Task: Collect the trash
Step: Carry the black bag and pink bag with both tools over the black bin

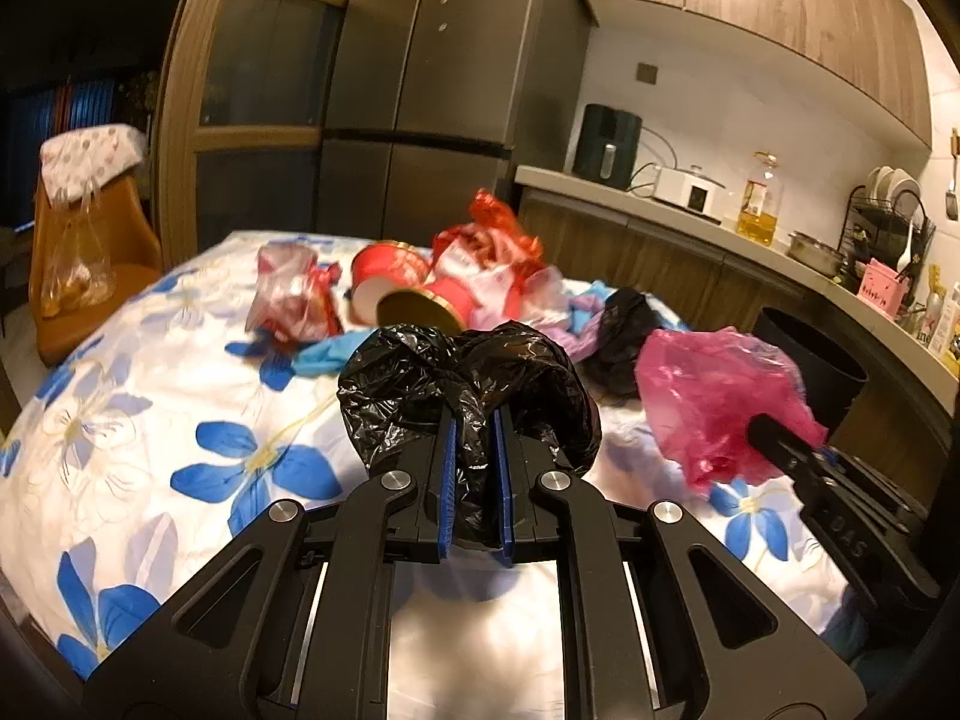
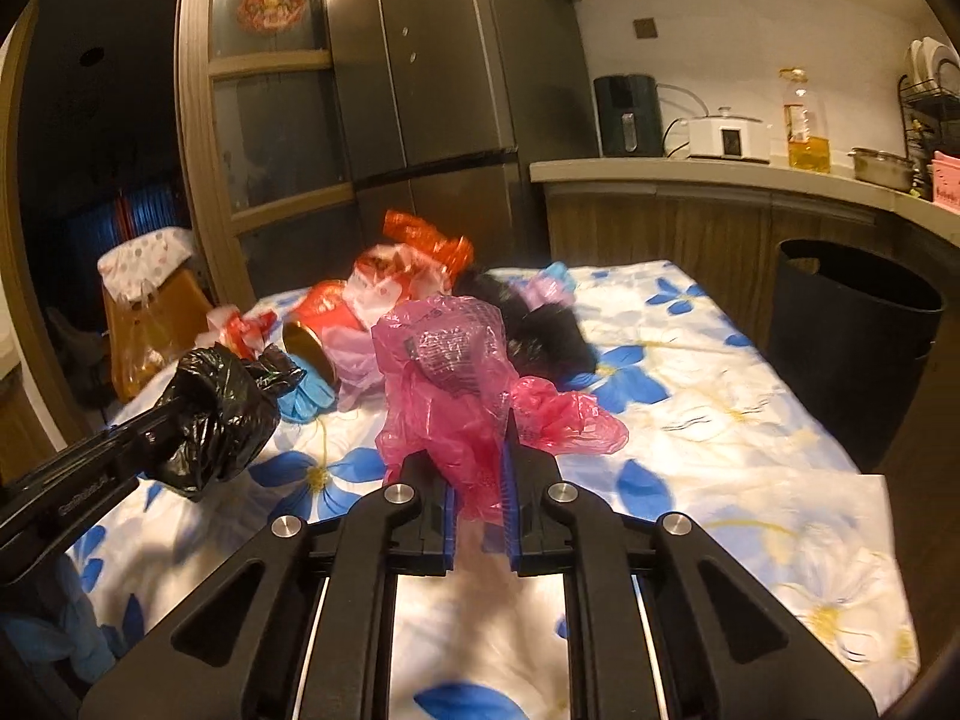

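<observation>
My left gripper (image 1: 474, 420) is shut on a crumpled black plastic bag (image 1: 420, 378) and holds it above the flowered tablecloth (image 1: 180, 420). It also shows in the right wrist view (image 2: 216, 414). My right gripper (image 2: 480, 450) is shut on a pink plastic bag (image 2: 444, 360), also seen in the left wrist view (image 1: 714, 396). Behind lies a trash pile: red cups (image 1: 384, 276), red wrappers (image 1: 486, 240), a blue glove (image 1: 324, 354), another black bag (image 1: 624, 324).
A black trash bin (image 2: 852, 336) stands on the floor at the table's right edge. A kitchen counter (image 2: 690, 174) with appliances and an oil bottle runs behind. A fridge (image 2: 432, 90) and a chair (image 1: 78, 264) stand at the back left.
</observation>
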Tool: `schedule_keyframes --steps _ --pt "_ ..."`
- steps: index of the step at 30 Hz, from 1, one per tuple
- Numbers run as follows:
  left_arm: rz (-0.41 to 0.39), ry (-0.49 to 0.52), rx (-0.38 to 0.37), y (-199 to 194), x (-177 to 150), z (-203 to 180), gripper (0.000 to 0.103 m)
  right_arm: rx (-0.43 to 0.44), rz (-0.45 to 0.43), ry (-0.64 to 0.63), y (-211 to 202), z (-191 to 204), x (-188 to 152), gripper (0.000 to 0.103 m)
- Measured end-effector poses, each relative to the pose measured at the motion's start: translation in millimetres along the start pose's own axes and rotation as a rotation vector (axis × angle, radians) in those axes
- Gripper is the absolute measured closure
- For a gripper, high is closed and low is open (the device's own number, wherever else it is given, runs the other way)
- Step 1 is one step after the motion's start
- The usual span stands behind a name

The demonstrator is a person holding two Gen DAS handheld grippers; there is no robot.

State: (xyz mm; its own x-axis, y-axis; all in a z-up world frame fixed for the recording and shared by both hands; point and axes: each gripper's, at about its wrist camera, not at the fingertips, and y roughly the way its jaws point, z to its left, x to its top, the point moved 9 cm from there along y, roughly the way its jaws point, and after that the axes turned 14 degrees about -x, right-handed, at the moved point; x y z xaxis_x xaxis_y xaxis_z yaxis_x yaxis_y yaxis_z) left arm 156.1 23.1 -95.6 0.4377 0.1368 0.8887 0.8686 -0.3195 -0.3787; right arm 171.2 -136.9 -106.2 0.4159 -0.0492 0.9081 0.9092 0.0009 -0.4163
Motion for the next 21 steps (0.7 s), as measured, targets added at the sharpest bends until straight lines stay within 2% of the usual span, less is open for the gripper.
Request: schedule_keyframes --steps 9,21 --pt "-0.057 0.07 -0.055 -0.4 26.3 -52.7 0.093 -0.046 -0.067 0.052 -30.2 -43.1 21.0 0.09" --pt "-0.069 0.158 -0.177 48.4 52.6 -140.2 0.093 -0.169 -0.147 0.132 -39.6 -122.5 52.0 0.091"
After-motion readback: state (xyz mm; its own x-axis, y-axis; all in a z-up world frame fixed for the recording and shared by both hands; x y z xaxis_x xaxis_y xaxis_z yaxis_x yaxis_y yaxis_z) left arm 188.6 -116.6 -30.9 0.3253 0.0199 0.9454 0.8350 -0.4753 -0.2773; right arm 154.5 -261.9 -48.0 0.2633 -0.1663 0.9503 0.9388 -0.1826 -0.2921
